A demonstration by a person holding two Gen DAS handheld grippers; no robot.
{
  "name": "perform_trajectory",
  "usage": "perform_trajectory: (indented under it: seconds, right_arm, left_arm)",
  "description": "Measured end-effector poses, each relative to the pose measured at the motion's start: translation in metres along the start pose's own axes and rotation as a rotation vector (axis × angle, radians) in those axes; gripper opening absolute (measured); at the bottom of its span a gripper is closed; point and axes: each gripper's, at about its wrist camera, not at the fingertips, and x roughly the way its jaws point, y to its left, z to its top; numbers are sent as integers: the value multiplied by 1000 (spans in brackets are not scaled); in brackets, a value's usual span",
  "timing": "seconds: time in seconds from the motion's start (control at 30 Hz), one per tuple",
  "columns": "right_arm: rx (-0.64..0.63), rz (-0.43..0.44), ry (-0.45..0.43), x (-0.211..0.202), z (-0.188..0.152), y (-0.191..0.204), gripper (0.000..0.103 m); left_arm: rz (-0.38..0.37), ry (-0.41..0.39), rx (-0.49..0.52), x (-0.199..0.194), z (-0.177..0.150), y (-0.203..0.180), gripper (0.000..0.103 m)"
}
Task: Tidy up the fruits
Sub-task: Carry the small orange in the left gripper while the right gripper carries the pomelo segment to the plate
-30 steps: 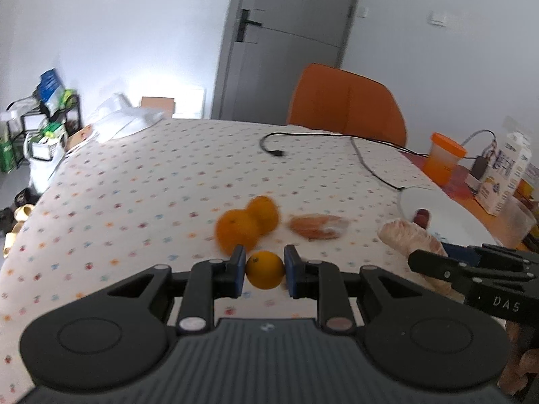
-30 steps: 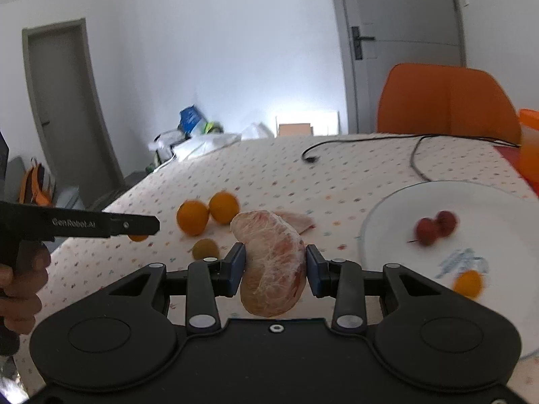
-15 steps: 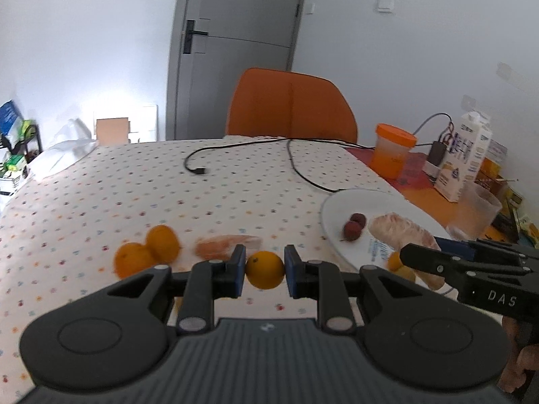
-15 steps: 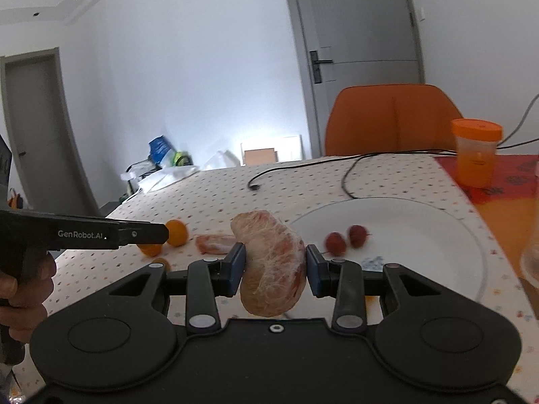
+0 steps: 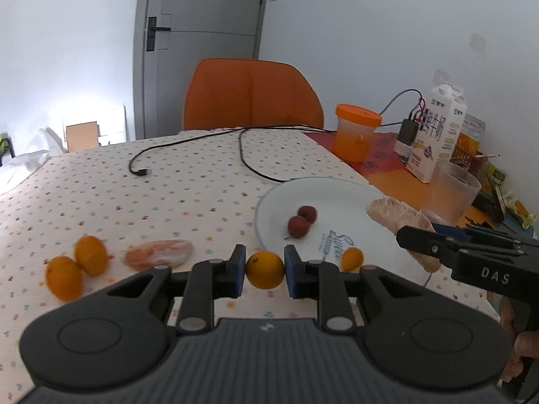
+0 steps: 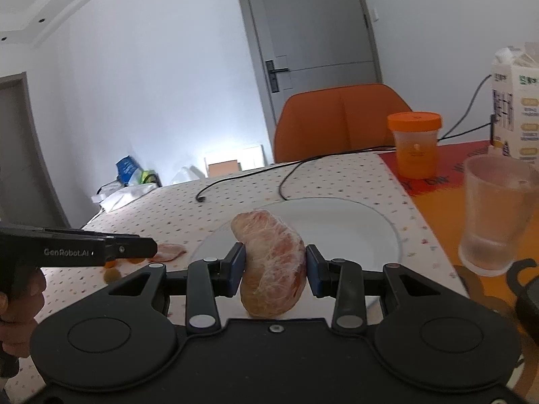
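Note:
My left gripper [image 5: 264, 271] is shut on a small orange kumquat [image 5: 264, 269], held just left of the white plate [image 5: 337, 195]. The plate holds two red lychees [image 5: 301, 222] and one small kumquat [image 5: 352, 258]. My right gripper [image 6: 273, 269] is shut on a peeled pomelo segment [image 6: 273, 262] above the plate's near edge [image 6: 377, 215]; that segment also shows in the left wrist view [image 5: 397, 217]. Two kumquats [image 5: 77, 266] and another pomelo segment [image 5: 158, 257] lie on the dotted tablecloth to the left.
A clear plastic cup [image 6: 495, 212] stands right of the plate. An orange-lidded jar [image 5: 355, 131], a milk carton [image 5: 438, 131] and a charger sit at the back right. A black cable [image 5: 202, 155] crosses the table. An orange chair [image 5: 251, 94] stands behind.
Both grippers have swung right with their fruit: the left from over the loose kumquats to the plate's edge, the right onto the plate near the cup.

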Motion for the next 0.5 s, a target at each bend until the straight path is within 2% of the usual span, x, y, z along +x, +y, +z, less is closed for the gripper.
perform_trajectory:
  seconds: [0.5]
  right_arm:
    - [83, -32, -7, 1, -3, -35, 36]
  left_arm:
    - [-51, 36, 40, 36, 7, -33, 23]
